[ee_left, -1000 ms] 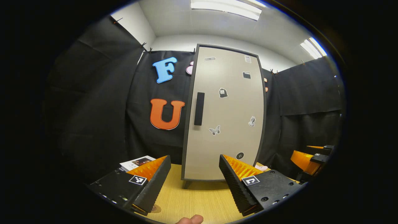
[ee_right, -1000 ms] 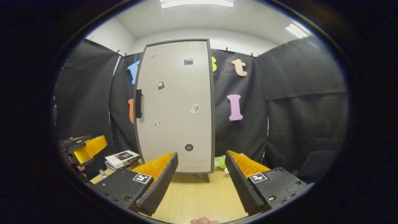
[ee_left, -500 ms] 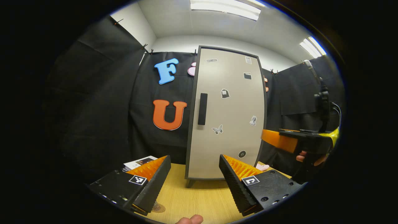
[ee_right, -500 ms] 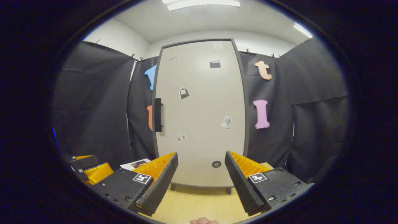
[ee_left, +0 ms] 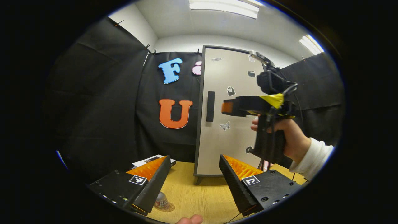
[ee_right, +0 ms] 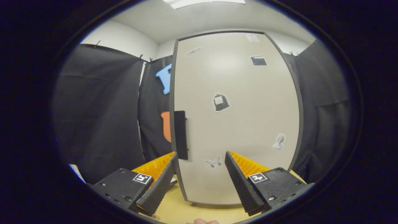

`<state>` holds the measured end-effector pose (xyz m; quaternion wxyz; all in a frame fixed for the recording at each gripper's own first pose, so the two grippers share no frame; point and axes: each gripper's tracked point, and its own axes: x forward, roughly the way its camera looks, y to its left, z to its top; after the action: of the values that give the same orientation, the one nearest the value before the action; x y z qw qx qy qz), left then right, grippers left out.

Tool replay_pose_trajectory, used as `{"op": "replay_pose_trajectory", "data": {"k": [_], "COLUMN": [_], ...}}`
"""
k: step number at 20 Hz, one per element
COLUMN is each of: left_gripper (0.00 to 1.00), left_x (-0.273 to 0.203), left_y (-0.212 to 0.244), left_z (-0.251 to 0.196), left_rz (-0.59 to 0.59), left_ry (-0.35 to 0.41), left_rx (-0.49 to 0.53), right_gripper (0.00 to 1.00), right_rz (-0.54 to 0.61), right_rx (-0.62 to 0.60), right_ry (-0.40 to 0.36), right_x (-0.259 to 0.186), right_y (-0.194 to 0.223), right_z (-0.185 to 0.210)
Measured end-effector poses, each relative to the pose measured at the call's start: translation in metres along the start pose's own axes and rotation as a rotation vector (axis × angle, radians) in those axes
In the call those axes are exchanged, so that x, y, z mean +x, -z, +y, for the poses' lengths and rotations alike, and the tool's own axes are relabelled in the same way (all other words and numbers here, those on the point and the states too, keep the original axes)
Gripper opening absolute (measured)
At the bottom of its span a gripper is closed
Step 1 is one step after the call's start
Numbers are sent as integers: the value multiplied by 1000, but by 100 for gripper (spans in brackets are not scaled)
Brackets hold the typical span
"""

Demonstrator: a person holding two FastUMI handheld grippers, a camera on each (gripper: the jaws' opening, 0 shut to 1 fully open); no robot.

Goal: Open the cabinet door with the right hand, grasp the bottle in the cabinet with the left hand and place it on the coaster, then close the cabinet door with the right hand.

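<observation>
Wooden table (ee_left: 199,194), cabinet door (ee_right: 236,124) closed; my right gripper (ee_right: 200,183) fingers apart, handle (ee_right: 180,134) at 11 o'clock; my left gripper (ee_left: 194,183) fingers apart, empty

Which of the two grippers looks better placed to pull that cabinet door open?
The right gripper: it is raised in front of the closed cabinet door, fingers open, near the handle. The left gripper sits low over the table.

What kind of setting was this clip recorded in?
Likely a staged recording booth, not a home: black cloth walls hang from clips, a small cabinet stands on a wooden table, and strip lights run overhead.
</observation>
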<state>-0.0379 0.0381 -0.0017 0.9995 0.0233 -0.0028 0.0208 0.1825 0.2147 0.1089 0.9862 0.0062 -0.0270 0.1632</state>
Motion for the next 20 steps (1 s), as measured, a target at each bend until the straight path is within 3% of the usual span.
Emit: {"op": "replay_pose_trajectory", "data": {"k": [5,12,18,19,20], "left_gripper": [95,95,95,95,95], "left_x": [-2,-2,1,1,1], "left_y": [5,2,3,2,2], "left_z": [9,26,38,38,39], "left_rz": [3,0,3,0,-1], "left_ry": [13,0,-13,-14,-15], "left_rx": [0,-7,-13,-14,-15], "right_gripper": [97,96,77,67,70], "right_rz": [25,55,61,70,69], "right_rx": [-16,-19,-38,-40,-36], "right_ry": [3,64,98,109,112], "right_x": [45,86,99,103,103], "right_y": [-2,-1,-4,-2,-1], "right_z": [25,32,33,31,32]}}
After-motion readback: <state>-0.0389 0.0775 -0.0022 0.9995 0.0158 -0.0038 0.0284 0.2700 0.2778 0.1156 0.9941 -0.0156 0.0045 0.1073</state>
